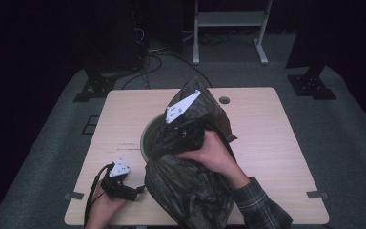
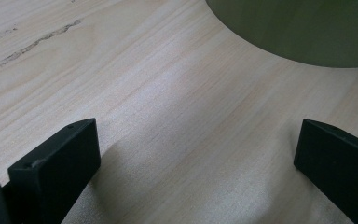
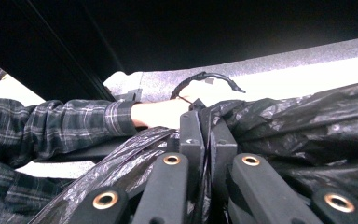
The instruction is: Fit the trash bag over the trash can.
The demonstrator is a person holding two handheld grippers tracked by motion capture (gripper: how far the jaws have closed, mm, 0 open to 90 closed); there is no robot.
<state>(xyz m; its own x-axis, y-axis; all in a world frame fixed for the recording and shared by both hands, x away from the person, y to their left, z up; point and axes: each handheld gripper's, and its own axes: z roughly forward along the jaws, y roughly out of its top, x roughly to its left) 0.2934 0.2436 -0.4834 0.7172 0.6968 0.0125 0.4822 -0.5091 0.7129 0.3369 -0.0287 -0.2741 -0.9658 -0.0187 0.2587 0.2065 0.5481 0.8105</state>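
- One black plastic bag (image 1: pixel 190 186) lies in the middle of the table (image 1: pixel 267 143), running from the near edge up over a round bin, its film crumpled and shiny.
- One round olive-green bin (image 1: pixel 145 138) stands just left of the bag's far half; the bag covers most of it, leaving an arc of rim in sight.
- Two grippers are in use. The right gripper (image 1: pixel 178 131), under its pale three-cornered plate, sits on top of the bag above the bin, with the right hand (image 1: pixel 212 152) behind it.
- The right gripper view shows what the high view cannot: its jaws pressed together, pinching a fold of the bag (image 3: pixel 279 126) between them. It also shows the person's other arm in a plaid sleeve (image 3: pixel 56 126) farther off.
- The left gripper (image 1: pixel 124 188) rests low at the near left of the table, just beside the bag, held by the left hand (image 1: pixel 102 205).
- The left gripper view shows its jaws spread wide with bare wood (image 2: pixel 177 130) between them, and the bin's curved wall (image 2: pixel 298 32) at the far right.
- One round hole (image 1: pixel 224 100) sits in the table's far side.
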